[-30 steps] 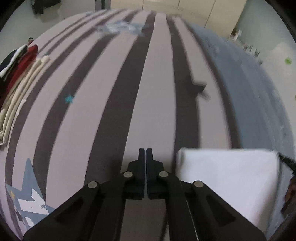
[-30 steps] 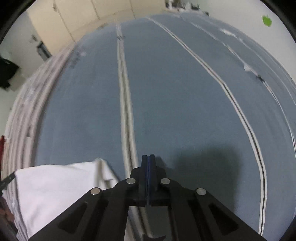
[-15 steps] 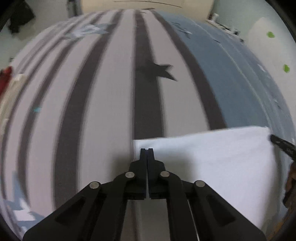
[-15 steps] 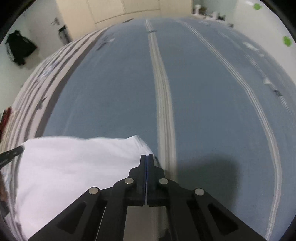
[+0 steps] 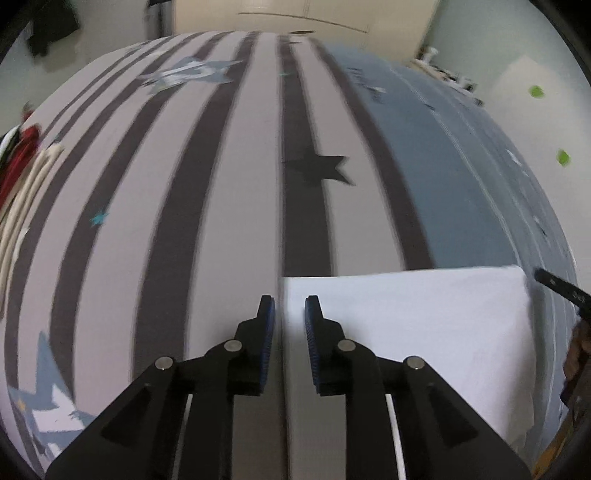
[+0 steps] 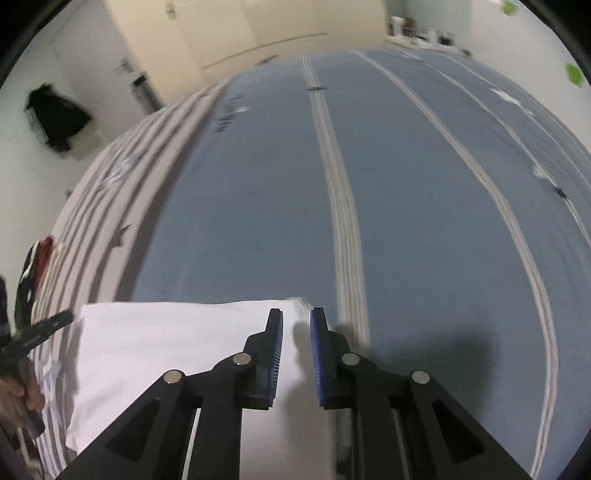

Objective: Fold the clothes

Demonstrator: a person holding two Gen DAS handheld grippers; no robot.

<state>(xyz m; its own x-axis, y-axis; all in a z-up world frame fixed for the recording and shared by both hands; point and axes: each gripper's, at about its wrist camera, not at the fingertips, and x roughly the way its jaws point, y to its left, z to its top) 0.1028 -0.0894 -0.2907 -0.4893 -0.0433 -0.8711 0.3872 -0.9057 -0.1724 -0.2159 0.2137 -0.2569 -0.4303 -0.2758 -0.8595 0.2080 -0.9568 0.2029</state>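
A white folded garment (image 5: 406,332) lies flat on the bed, where the striped half of the sheet (image 5: 229,192) meets the blue half (image 6: 424,206). My left gripper (image 5: 289,301) hangs over the garment's left edge. Its jaws are opening, and the edge runs between the blue pads without being pressed. My right gripper (image 6: 296,314) sits over the right corner of the garment (image 6: 166,350). Its jaws are opening too, with the corner loose between them. Each view catches the other gripper's black tip at the garment's far side.
A stack of folded clothes (image 5: 26,192), cream with red and dark pieces, lies at the bed's left edge. A black garment (image 6: 55,118) hangs on the wall near cream wardrobe doors (image 6: 229,33). A hand (image 6: 22,391) shows at the left rim.
Both grippers were shut and their jaws have now parted. The left one slid right to the garment's left edge, and the right one slid left to its right corner.
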